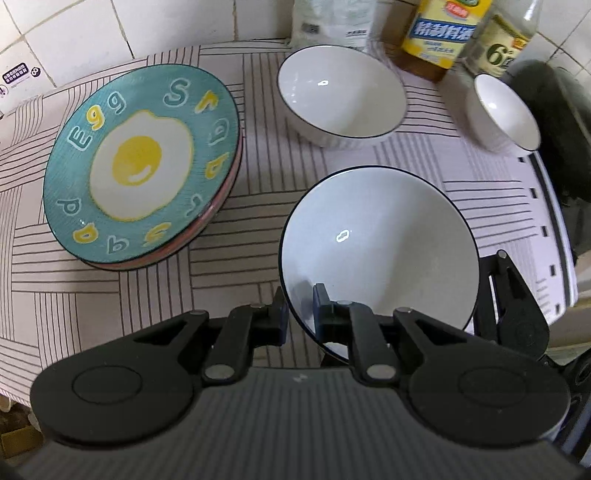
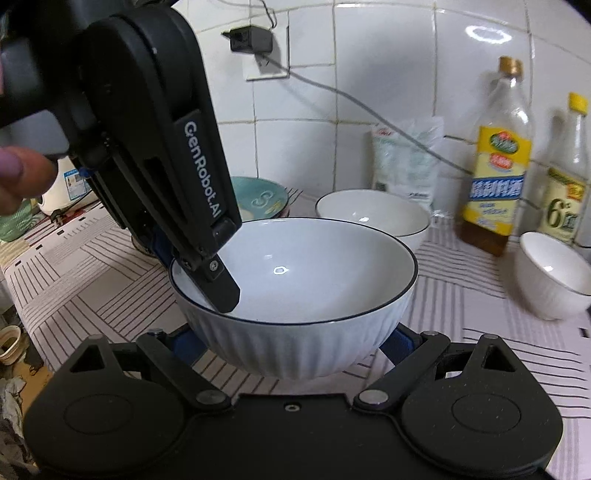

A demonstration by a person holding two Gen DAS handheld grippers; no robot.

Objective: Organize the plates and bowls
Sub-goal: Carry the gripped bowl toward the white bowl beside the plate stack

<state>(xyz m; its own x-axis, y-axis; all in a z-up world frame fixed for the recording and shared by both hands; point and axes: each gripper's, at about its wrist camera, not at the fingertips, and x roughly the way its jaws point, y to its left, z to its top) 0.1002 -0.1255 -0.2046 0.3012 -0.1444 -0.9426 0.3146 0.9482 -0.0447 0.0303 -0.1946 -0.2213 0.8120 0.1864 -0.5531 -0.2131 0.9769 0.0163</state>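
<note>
My left gripper (image 1: 300, 314) has its jaws pinching the rim of the big bowl (image 1: 380, 251), one finger inside the wall and one outside. My right gripper (image 2: 291, 345) has its jaws spread wide around the same bowl's ribbed lower body, blue pads at either side; I cannot tell whether they press on it. The bowl appears lifted just off the striped bench (image 1: 110, 295). To its left sits the egg plate (image 1: 140, 162) atop a stack. Behind are a second bowl (image 1: 340, 96) and, to the right, a small bowl (image 1: 502, 110). Bottles (image 1: 439, 33) and a bag (image 1: 332, 22) stand against the tiled wall.
</note>
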